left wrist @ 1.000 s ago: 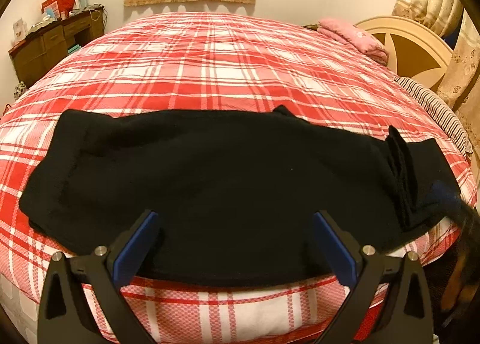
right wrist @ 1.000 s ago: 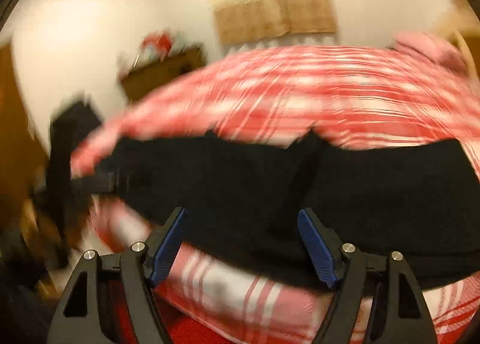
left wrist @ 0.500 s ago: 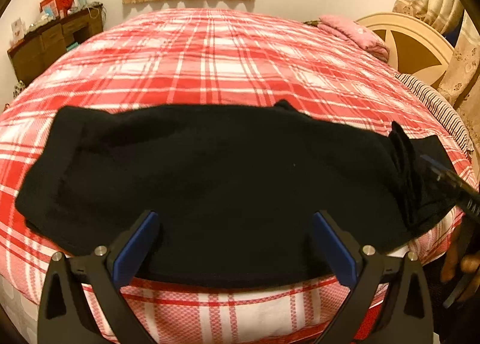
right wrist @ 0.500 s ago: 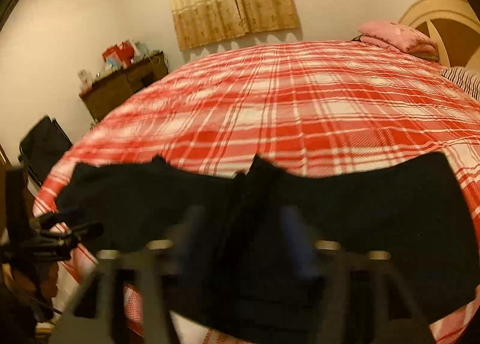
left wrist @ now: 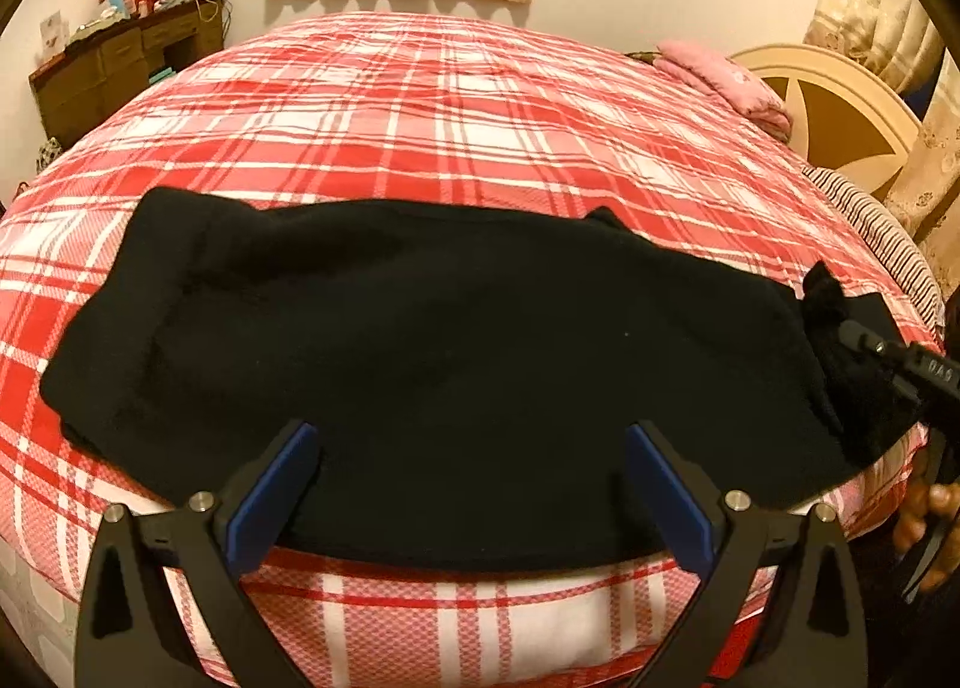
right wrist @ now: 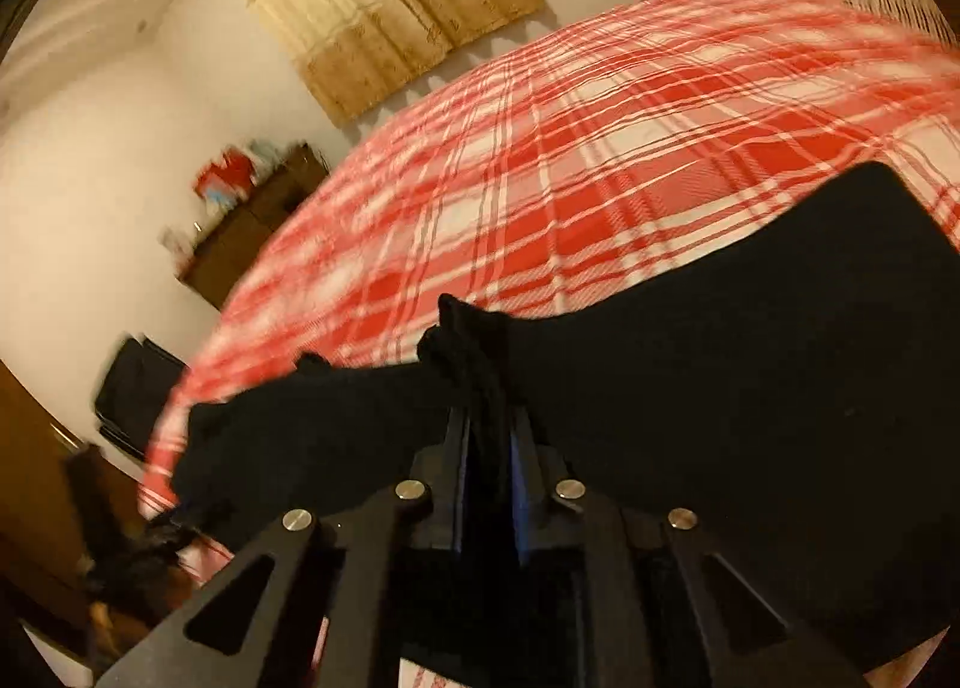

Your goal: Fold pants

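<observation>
Black pants (left wrist: 420, 364) lie spread across the near edge of my red plaid bedspread (left wrist: 420, 106). My left gripper (left wrist: 474, 478) hovers over them, its 2 blue-padded fingers (left wrist: 270, 490) spread wide and holding nothing. My right gripper (right wrist: 489, 436) is pressed together on a bunched ridge of the pants.

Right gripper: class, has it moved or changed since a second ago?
Yes. The right gripper has closed onto the black pants and tilted; the curtain now leans left.
</observation>
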A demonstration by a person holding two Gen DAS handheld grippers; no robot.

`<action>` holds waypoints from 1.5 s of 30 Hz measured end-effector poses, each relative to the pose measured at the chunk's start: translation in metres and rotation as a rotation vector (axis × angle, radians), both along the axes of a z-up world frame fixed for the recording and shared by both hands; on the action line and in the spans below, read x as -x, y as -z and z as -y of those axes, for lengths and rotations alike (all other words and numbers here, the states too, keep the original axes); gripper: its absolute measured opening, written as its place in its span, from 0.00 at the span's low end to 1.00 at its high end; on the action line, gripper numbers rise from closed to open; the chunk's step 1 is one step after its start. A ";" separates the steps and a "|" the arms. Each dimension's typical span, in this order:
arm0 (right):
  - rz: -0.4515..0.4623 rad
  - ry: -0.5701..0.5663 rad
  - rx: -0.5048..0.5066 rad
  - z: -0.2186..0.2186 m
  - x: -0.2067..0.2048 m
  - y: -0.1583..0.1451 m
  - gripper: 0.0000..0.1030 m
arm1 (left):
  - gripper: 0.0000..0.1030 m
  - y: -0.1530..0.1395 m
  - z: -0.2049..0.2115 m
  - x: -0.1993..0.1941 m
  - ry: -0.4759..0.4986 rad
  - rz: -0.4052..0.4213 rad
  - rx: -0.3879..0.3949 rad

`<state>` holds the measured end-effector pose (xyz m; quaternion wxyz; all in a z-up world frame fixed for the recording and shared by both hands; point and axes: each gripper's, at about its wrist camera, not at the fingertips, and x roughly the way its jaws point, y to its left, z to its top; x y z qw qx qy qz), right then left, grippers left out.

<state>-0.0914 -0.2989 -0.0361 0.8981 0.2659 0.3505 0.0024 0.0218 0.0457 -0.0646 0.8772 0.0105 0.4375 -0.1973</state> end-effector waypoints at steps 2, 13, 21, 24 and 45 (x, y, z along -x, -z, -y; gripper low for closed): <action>0.021 -0.034 0.039 -0.009 0.004 -0.012 0.11 | 1.00 -0.001 0.002 0.000 0.006 0.006 -0.009; 0.043 -0.258 0.381 -0.105 -0.002 0.015 0.61 | 1.00 -0.004 0.003 0.002 0.021 0.010 -0.010; 0.162 -0.114 0.246 -0.064 0.025 -0.037 0.66 | 1.00 -0.006 -0.001 0.000 0.008 0.035 -0.021; 0.102 -0.068 0.207 -0.044 0.025 -0.025 0.63 | 1.00 -0.007 -0.009 0.001 -0.019 0.055 -0.034; 0.117 -0.078 0.251 -0.082 0.013 -0.025 0.63 | 1.00 0.002 -0.132 0.002 -0.388 0.031 0.226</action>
